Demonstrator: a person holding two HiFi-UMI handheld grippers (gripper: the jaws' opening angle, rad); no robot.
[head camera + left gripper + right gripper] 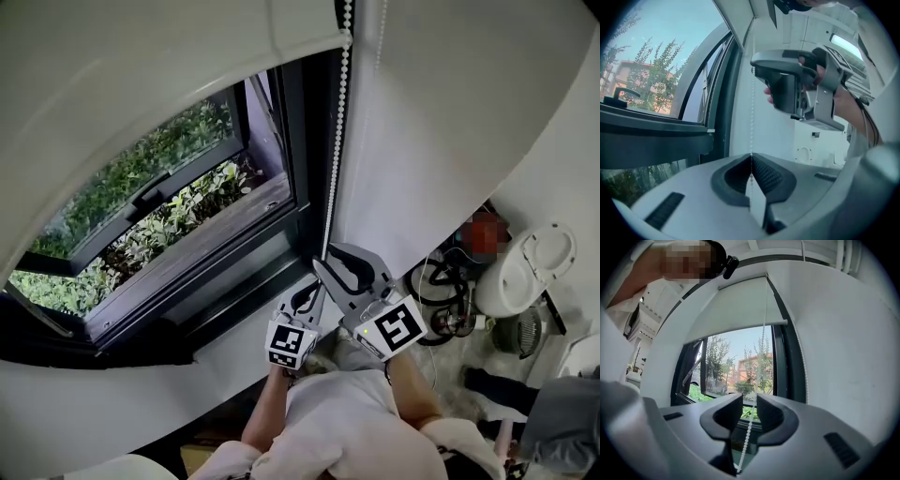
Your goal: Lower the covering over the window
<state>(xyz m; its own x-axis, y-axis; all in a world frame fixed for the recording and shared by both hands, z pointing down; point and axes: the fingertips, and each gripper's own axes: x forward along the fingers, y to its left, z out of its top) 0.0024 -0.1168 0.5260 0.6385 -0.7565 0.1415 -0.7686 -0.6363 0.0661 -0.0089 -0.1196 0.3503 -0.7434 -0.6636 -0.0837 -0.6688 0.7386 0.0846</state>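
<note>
Nearest, the left gripper [751,161] has its jaws pressed together on the bead chain [752,117], which rises straight and taut out of the pinch. That clamp most likely anchors the chain so the covering cannot creep back up while the other hand finds a new hold.

Just above it, the right gripper [749,411] stands with its jaws apart. The chain hangs through the gap, but neither pad presses on it (a placement that reads as lining up for a fresh grip higher on the chain). Both tools sit close together at the window's right side because that is where the chain hangs.

Farther up, the chain runs to the right end of the roller blind [736,310]. Its bottom bar [740,328] crosses only the upper part of the window [738,371], so most of the glass is uncovered and the lowering looks well short of finished.

Beyond the glass are trees [715,362] and a reddish building [757,364].
</note>
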